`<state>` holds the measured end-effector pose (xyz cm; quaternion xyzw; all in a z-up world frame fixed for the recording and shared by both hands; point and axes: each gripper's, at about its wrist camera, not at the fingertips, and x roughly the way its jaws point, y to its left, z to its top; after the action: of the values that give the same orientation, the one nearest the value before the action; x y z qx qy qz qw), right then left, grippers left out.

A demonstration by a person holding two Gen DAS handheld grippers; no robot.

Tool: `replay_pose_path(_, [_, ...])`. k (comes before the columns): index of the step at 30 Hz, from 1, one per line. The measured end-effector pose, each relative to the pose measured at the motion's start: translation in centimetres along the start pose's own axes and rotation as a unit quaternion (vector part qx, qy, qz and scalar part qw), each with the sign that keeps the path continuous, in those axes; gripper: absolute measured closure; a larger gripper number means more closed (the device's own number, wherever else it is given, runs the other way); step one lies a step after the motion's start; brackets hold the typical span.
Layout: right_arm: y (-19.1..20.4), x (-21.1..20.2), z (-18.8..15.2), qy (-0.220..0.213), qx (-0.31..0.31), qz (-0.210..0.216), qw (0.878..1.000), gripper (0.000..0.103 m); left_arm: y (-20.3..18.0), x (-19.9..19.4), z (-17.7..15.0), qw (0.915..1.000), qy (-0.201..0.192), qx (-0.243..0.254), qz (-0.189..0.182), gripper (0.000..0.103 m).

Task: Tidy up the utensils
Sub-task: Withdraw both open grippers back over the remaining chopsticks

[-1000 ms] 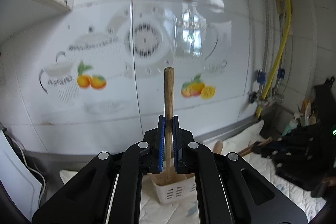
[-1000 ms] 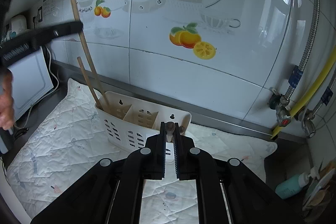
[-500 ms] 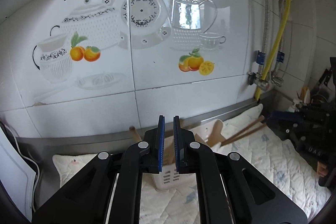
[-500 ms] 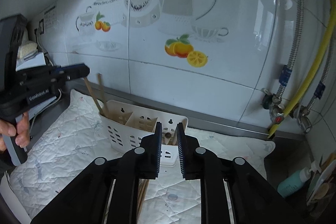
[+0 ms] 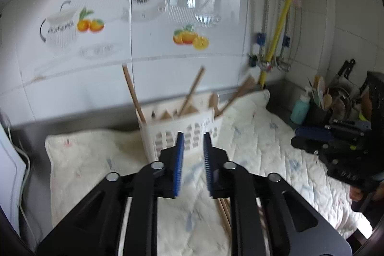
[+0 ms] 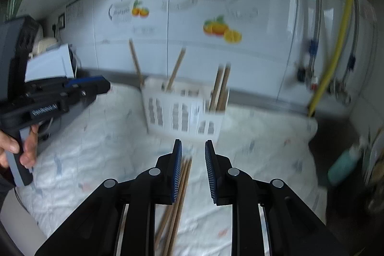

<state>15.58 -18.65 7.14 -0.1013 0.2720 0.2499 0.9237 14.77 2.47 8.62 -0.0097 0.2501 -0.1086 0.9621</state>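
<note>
Left gripper [image 5: 193,163] is hovering near the caddy, jaws apart, nothing between them. Right gripper [image 6: 193,170] is doing the same: jaws apart, empty.

White slotted caddy [image 6: 182,112] is sitting on the quilted mat [image 6: 96,140] covering the worktop, close to the tiled wall [image 6: 252,64]. Wooden sticks are standing in it: one [image 6: 135,62] leaning at the left end, one [image 6: 176,68] tilting out of a middle compartment, a pair [image 6: 222,88] nearly upright in the right-end compartment.

More loose chopsticks [image 6: 178,198] are lying on the mat, just under the right gripper's left finger [image 6: 176,172], pointing toward the caddy.

Both views are motion-blurred, so exact stick count is unclear. A teal bottle [image 5: 300,108] is standing at the far right of the worktop.
</note>
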Motion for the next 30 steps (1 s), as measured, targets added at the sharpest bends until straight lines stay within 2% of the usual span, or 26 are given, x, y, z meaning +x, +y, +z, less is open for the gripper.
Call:
replay_pose_path(4, [0.5,0.4,-3.8,0.030,0.013,0.000,0.999,0.083,-0.7,-0.5,-3.1,0.9997,0.017,-0.011,-0.012,0.071])
replay_pose_path(6, [0.9,0.4,-5.4,0.040,0.011,-0.005,0.999,0.083,-0.9,-0.7,-4.3,0.9996,0.020,-0.010,-0.019,0.062])
replay_pose_path(8, [1.5,0.4,-6.9,0.050,0.004,-0.015,0.999,0.083,-1.3,-0.9,-5.3,0.9996,0.022,-0.006,-0.014,0.057])
replay_pose_path(11, [2.1,0.4,-8.9,0.062,0.009,-0.011,0.998,0.083,-2.2,-0.4,-7.0,0.9987,0.048,0.013,-0.015,0.056])
replay_pose_path(14, [2.5,0.2,-10.4,0.068,0.005,-0.021,0.997,0.083,-2.4,0.2,-8.7,0.9944,0.081,-0.007,-0.068,0.056])
replay_pose_path(17, [2.5,0.0,-11.3,0.071,0.010,-0.024,0.997,0.083,-2.4,0.6,-10.0,0.9942,0.089,-0.016,-0.057,0.056])
replay_pose_path(22, [2.5,0.0,-12.5,0.081,0.020,-0.021,0.996,0.083,-2.7,1.5,-12.1,0.9903,0.127,-0.027,-0.051,0.056])
replay_pose_path(30, [2.1,0.2,-14.2,0.094,0.040,-0.019,0.995,0.083,-3.2,2.4,-15.0,0.9832,0.168,-0.038,-0.062,0.058])
